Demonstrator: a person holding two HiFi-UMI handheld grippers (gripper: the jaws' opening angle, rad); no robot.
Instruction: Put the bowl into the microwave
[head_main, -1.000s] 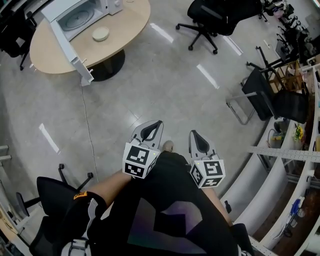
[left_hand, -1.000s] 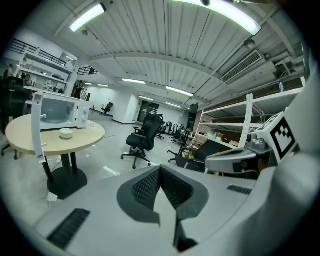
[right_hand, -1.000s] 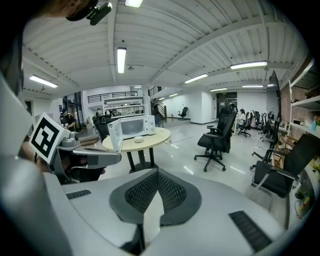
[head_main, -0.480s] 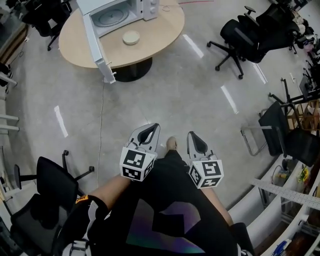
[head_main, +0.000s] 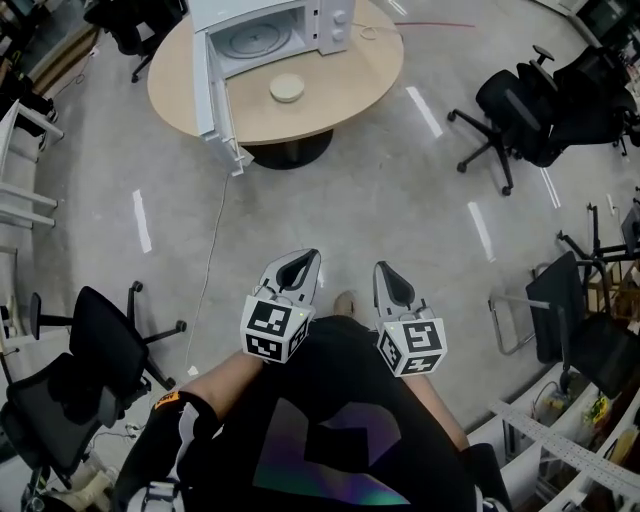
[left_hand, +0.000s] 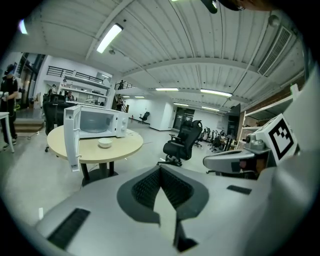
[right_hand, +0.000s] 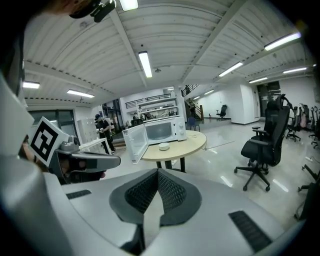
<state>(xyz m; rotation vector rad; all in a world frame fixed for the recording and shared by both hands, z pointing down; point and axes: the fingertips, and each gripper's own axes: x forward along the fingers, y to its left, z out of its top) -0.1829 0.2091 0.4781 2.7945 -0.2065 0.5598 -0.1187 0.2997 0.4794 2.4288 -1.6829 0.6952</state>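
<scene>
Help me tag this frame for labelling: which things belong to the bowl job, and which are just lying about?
Job: bowl, open microwave, round table under both.
Bystanders: black office chairs, floor cable.

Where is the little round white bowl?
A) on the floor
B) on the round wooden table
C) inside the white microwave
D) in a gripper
B: the little round white bowl sits on the round wooden table, in front of the open white microwave.
</scene>
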